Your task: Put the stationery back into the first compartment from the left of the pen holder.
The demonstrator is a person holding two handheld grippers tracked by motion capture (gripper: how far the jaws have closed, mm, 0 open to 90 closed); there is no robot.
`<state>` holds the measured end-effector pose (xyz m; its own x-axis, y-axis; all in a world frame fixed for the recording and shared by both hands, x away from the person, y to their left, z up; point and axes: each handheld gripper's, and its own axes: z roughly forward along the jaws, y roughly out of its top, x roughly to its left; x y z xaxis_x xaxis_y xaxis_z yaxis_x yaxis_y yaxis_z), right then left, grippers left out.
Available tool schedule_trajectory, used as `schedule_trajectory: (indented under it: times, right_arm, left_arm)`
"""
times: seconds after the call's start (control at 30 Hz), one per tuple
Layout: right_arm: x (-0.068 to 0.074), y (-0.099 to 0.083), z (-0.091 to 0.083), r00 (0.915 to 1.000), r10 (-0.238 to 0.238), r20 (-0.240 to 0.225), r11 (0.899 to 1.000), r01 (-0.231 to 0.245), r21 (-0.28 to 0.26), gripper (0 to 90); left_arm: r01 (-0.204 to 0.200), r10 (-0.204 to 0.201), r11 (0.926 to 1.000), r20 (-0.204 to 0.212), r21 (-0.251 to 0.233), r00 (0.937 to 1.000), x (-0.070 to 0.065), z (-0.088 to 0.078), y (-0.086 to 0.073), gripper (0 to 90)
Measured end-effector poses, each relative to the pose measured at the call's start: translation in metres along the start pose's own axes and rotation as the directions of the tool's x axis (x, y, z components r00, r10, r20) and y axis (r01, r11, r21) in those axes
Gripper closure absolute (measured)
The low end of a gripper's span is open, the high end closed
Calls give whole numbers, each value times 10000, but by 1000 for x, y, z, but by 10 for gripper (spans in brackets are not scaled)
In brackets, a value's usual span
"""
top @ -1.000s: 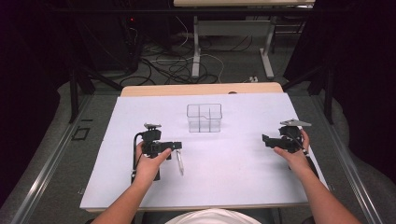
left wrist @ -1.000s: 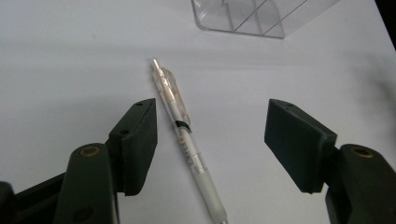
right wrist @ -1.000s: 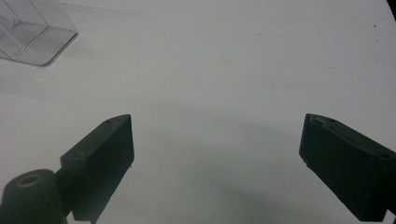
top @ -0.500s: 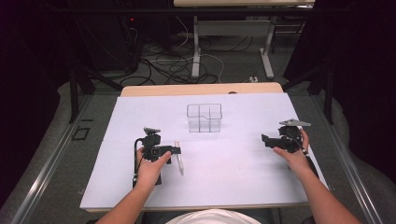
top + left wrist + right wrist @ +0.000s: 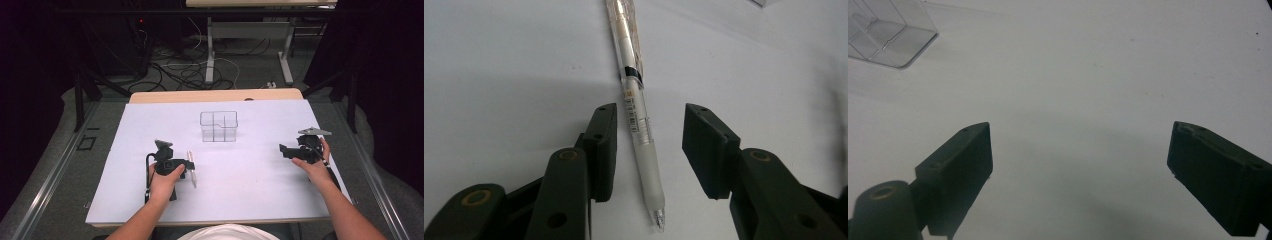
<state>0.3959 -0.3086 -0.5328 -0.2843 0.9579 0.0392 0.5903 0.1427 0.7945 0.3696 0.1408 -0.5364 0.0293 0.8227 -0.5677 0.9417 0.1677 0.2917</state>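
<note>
A clear-barrelled pen [image 5: 192, 172] lies flat on the white sheet, left of centre. In the left gripper view the pen [image 5: 639, 115] runs lengthwise between my two black jaws, its tip toward the camera. My left gripper [image 5: 188, 163] [image 5: 650, 109] has just been closing its jaws around the pen; the left pad is close beside the barrel and a gap remains on the right side, so nothing presses on it. At the right side of the sheet my right gripper [image 5: 284, 150] [image 5: 1080, 129] rests in the hand with its jaws wide open over bare sheet.
A clear plastic box with compartments [image 5: 218, 126] [image 5: 888, 35] stands at the middle back of the white sheet [image 5: 250, 195]. The wooden table edge [image 5: 215, 95] lies behind it. Beyond are desk legs and cables on the floor.
The left gripper's jaws have drawn closer together on either side of the pen, which has not moved. The right hand and its gripper have stayed in place.
</note>
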Motion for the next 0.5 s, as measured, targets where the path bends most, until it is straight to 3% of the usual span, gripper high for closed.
schedule_trajectory:
  times: [0.13,0.5]
  right_arm:
    - [0,0,0,10000,0,-15,10000,0,5,108]
    - [2,-1,2,10000,-72,-10,9999,72,101,110]
  left_arm:
    - [416,-417,9991,191,63,9989,0,2,-3,601]
    - [1067,-1067,9942,56,101,9943,-1,5,-11,680]
